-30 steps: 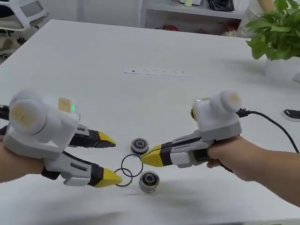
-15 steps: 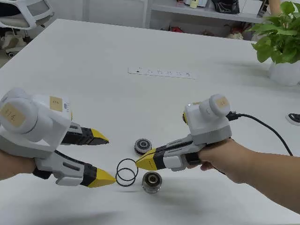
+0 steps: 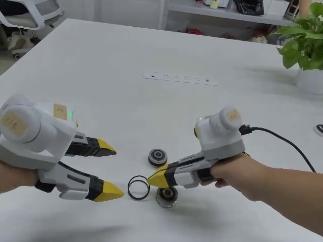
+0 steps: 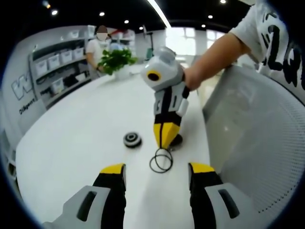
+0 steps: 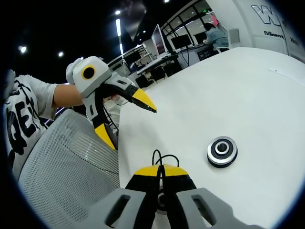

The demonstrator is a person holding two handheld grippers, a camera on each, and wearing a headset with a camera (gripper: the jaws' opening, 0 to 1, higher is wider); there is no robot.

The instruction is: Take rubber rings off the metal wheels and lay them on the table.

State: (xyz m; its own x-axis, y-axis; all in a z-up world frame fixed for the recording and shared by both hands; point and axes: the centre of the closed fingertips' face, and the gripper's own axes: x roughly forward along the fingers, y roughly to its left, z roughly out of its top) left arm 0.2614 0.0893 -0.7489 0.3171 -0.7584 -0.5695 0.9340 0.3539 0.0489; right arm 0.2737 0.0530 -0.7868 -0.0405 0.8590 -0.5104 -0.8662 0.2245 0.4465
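Note:
Two thin black rubber rings (image 3: 138, 186) lie overlapping on the white table (image 3: 151, 111). My right gripper (image 3: 151, 179) is shut, and its yellow tip seems to pinch the edge of one ring (image 5: 164, 156). One metal wheel (image 3: 157, 157) with a dark rim stands just beyond the rings. A second wheel (image 3: 166, 196) sits partly under the right gripper. My left gripper (image 3: 113, 170) hangs open to the left of the rings with nothing in it. From the left gripper (image 4: 157, 168), the rings (image 4: 161, 161) lie ahead, under the right gripper (image 4: 164, 140). The left gripper (image 5: 132, 126) also shows open.
A white power strip (image 3: 180, 78) lies at mid-table. A potted plant (image 3: 305, 45) stands at the far right. A black cable (image 3: 282, 138) trails from the right gripper. A grey mesh chair (image 4: 252, 143) is at the near edge. A person (image 4: 101, 45) stands far off.
The head camera has shifted. The left gripper's lower tip, which overlapped the rings, now sits clear to their left. The right gripper's tip stays at the rings' edge.

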